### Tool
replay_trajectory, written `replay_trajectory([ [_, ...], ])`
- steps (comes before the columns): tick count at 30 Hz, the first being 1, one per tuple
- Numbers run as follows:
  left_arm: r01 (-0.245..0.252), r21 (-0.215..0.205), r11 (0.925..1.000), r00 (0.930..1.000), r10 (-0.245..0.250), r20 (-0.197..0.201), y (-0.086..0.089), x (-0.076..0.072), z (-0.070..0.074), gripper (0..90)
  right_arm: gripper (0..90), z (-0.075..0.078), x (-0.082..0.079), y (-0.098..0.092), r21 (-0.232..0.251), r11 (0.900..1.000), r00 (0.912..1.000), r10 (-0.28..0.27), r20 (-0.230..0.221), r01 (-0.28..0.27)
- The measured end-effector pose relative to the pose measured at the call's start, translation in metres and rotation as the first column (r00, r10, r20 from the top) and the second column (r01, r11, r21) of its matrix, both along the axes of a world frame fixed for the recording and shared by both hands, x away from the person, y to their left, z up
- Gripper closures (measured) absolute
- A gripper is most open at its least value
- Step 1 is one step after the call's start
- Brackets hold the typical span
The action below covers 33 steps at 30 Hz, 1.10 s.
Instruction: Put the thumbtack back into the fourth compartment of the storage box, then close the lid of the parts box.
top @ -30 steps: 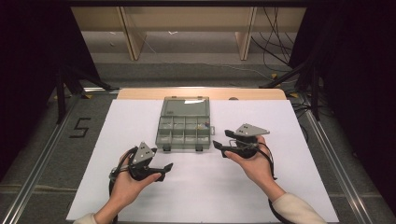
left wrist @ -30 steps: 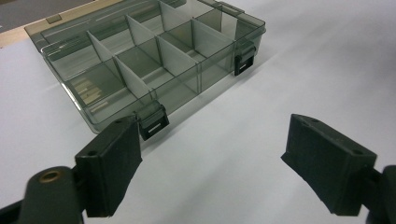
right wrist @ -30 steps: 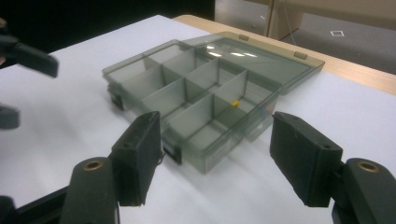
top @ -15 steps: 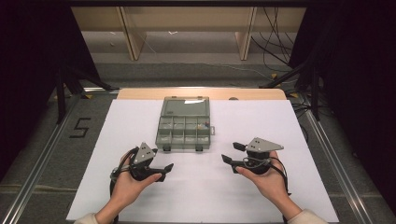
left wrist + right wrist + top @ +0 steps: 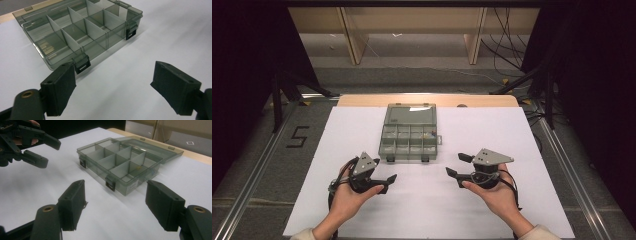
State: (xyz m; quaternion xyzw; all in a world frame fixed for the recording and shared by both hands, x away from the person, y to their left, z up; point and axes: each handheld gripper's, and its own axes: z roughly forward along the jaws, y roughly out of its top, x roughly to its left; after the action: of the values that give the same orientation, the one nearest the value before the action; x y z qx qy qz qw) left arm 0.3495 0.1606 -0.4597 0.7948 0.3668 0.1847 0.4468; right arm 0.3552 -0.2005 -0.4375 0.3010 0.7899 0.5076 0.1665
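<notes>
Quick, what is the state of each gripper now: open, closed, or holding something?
Left gripper: open, jaws wide apart, holding nothing.
Right gripper: open, jaws wide apart, holding nothing.

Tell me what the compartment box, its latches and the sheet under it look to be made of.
Compartment box: smoky, see-through hard plastic, probably; the dividers and the table show through its glossy walls. Latches: opaque black plastic, matte by the look. White sheet: likely paper or thin board; flat, matte, with no weave to be seen. It lies over a light wooden tabletop whose far edge sticks out.
</notes>
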Motion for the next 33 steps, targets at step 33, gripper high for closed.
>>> replay_trajectory([
  [33,-0.047,-0.01,0.9988,0.9989,0.047,0.007,0.005,0.008,-0.002,21.9,29.9,-0.005,-0.015,-0.016,0.022,1.0,1.0,-0.005,0.004,0.005],
])
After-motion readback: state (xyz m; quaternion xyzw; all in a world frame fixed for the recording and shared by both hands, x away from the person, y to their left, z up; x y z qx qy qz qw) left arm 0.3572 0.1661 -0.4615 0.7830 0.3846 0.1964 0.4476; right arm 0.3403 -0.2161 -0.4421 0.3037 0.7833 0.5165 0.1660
